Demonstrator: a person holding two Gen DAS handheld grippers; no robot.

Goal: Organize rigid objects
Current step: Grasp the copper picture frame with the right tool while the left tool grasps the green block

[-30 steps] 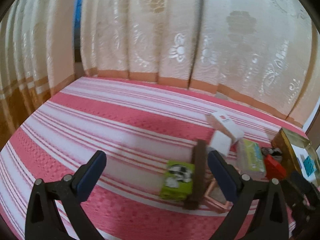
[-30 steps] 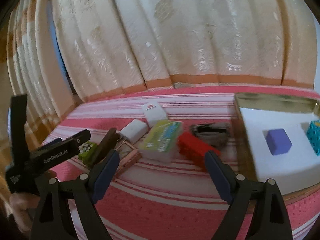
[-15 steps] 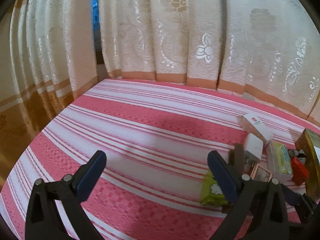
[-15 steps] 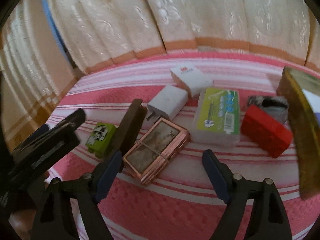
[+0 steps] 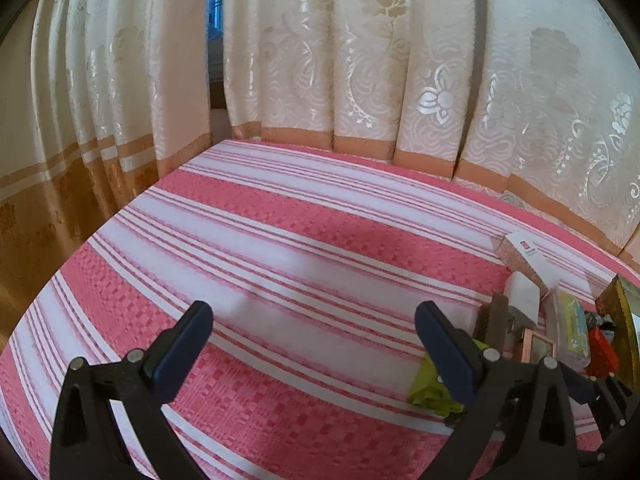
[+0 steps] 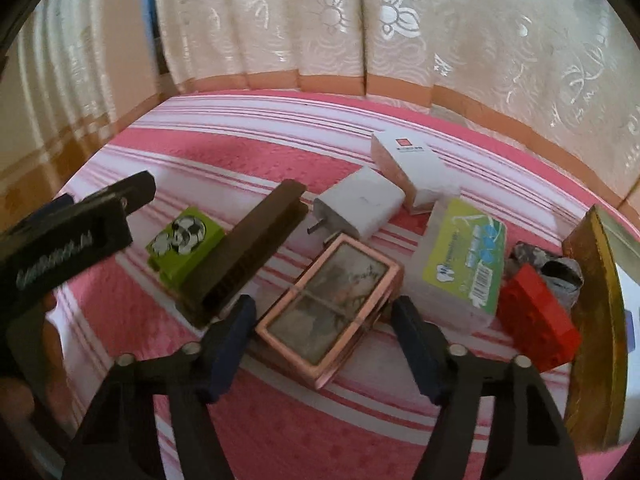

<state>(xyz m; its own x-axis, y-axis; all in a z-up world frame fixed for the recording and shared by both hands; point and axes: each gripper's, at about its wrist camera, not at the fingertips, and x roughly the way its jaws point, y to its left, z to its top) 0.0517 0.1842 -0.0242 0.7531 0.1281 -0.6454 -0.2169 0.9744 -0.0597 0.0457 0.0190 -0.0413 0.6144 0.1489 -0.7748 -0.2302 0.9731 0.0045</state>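
Note:
In the right wrist view my right gripper (image 6: 324, 322) is open, its fingers on either side of the near end of a rose-gold framed case (image 6: 330, 302) lying on the striped cloth. Beside it lie a dark brown bar (image 6: 248, 252), a green football-print block (image 6: 184, 244), a white charger (image 6: 360, 208), a white box (image 6: 412, 164), a green-labelled clear box (image 6: 466, 260) and a red brick (image 6: 536, 320). My left gripper (image 5: 314, 334) is open and empty over bare cloth, left of the pile; the green block (image 5: 430, 386) shows behind its right finger.
A gold-rimmed tray (image 6: 600, 300) with a white inside stands at the right edge. A crumpled grey-black item (image 6: 548, 266) lies behind the red brick. Cream curtains hang along the far side. The left gripper's body (image 6: 68, 240) reaches in at the left.
My right gripper has moved down and forward to the rose-gold case, which now lies between its fingers. My left gripper has swung left, away from the pile.

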